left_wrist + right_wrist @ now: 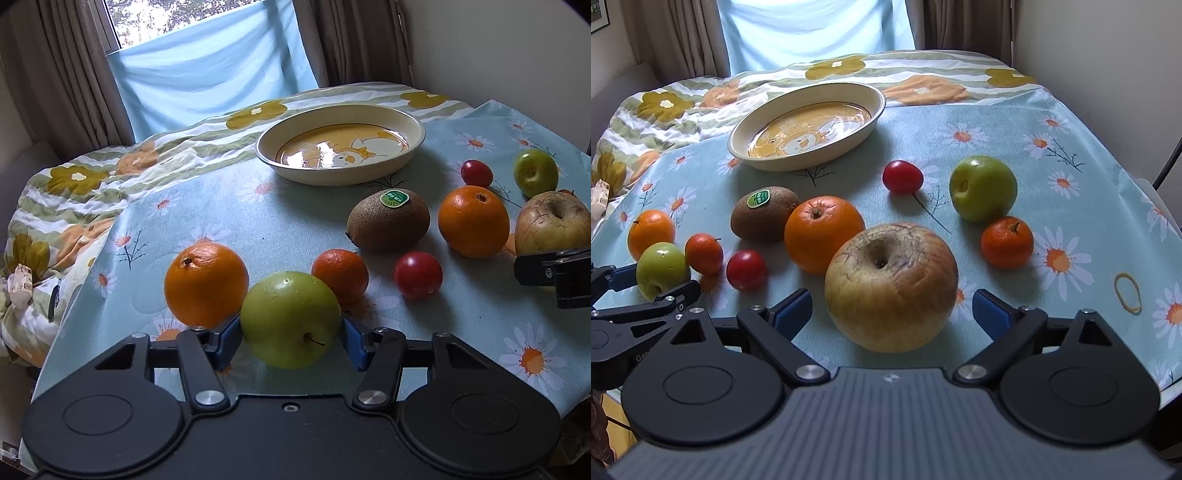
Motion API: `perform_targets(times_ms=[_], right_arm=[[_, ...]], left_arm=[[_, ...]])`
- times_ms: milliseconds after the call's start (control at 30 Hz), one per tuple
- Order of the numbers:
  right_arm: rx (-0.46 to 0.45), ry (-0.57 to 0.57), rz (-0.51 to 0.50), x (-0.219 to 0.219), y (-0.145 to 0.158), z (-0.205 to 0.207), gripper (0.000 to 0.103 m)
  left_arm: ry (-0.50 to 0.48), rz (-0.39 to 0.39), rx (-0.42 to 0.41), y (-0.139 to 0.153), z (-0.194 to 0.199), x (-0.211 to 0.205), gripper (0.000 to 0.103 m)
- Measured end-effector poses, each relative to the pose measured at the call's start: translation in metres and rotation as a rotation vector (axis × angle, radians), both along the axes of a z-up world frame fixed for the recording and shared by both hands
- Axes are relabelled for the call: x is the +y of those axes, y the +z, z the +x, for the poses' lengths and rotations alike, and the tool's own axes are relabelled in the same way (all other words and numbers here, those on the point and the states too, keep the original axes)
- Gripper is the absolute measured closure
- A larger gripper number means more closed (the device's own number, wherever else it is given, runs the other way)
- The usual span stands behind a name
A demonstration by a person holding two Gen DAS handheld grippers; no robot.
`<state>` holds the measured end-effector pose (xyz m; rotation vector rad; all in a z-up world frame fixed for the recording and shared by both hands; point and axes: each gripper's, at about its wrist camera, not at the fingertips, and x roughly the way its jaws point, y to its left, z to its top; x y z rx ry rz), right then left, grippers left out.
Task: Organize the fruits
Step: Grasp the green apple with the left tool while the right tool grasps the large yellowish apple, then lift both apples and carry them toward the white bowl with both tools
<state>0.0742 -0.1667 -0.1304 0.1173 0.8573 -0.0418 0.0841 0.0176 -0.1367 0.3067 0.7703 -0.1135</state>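
Left gripper [291,334] has its blue pads pressed on both flanks of the green apple [290,319] at the near edge of the table [229,206], beside an orange [206,284]. Right gripper [892,310] stands spread around the big yellowish apple [891,286], pads clear of it. Both fruits look firm, smooth and round, likely to slip, so a hold across the widest part suits. An empty dish [340,142] waits behind.

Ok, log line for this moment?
left gripper: shut on green apple | right gripper: open around big apple | dish: empty
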Motion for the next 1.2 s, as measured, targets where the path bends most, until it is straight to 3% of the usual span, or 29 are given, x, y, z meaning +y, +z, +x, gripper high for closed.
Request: perform_targets(times_ms=[400,467,700,1200], right_arm=[[-0.002,0.033,-0.002,-0.001,-0.004,0.007,0.007],[-0.005,0.039,-0.006,-0.002,-0.003,0.008,0.013],[-0.012,0.060,0.008,-0.008,-0.002,0.006,0.014],[-0.051,0.149,0.011,-0.024,0.041,0.006,0.014]], left_arm=[[0.028,-0.029,0.014,0.002,-0.005,0.001,0.042],[0.035,-0.032,0.014,0.002,-0.005,-0.001,0.042],[0.063,-0.044,0.015,0.007,-0.014,-0.002,0.042],[0.140,-0.071,-0.028,0.052,-0.030,-0.014,0.042]])
